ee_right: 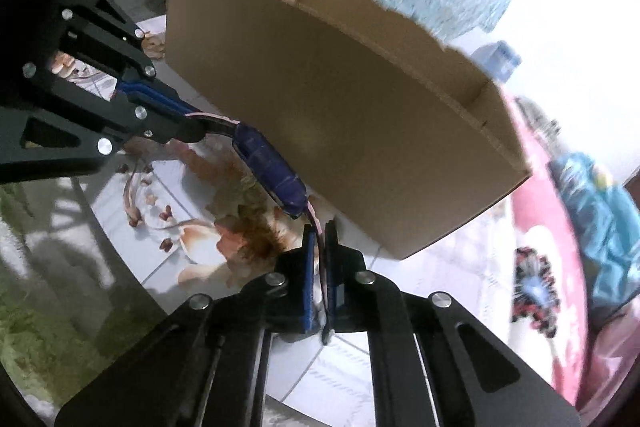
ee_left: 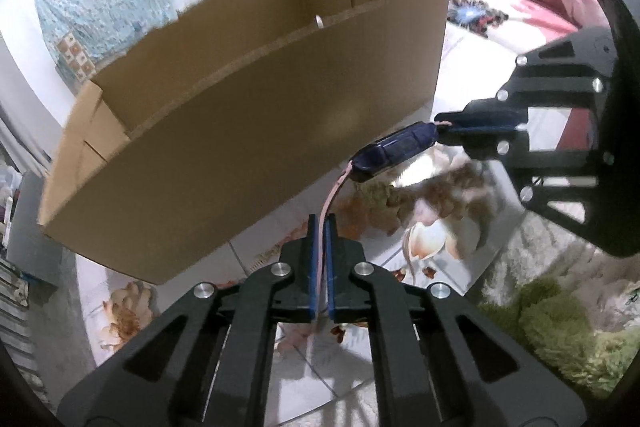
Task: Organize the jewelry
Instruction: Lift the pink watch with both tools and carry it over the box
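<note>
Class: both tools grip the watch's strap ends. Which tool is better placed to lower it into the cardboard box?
Probably neither: left tool and right tool each pinch a strap of the watch beside the cardboard box.

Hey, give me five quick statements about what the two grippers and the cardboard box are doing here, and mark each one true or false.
1. Both grippers hold the same item. True: the left gripper and the right gripper each pinch one end of the pink strap of a dark blue wristwatch.
2. The wristwatch lies inside the cardboard box. False: it hangs in the air in front of the box's outer wall.
3. The right gripper is wide open. False: its fingers are closed on the strap.
4. The box is open at the top. True: its inner walls show.
5. The floor below is plain grey. False: the floor has a floral pattern.
</note>
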`<action>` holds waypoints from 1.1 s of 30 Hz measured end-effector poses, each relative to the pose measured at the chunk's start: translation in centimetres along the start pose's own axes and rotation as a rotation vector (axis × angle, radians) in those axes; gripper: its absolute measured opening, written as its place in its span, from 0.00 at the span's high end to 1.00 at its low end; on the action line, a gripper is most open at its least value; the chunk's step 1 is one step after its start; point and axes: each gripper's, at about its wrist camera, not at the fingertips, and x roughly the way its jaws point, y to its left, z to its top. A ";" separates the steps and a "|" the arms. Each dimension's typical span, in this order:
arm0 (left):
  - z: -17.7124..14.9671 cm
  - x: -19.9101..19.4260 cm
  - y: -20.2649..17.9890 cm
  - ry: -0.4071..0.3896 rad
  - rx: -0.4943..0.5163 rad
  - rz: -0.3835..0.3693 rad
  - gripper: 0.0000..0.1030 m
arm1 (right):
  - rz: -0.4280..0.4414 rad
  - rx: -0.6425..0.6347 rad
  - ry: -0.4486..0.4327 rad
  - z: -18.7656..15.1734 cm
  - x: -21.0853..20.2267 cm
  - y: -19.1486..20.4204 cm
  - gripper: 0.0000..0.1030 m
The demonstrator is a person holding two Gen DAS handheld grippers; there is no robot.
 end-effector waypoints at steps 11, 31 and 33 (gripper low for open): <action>1.8 -6.8 0.8 -0.194 -0.051 0.042 0.98 | -0.289 -0.095 -0.211 2.5 -6.4 0.6 0.95; 11.4 6.5 18.1 0.272 -0.290 -0.054 0.98 | 0.438 0.255 0.353 16.6 14.7 -12.1 0.95; 11.4 8.7 19.9 0.336 -0.341 -0.114 0.96 | 0.461 0.272 0.419 16.6 17.2 -12.0 0.95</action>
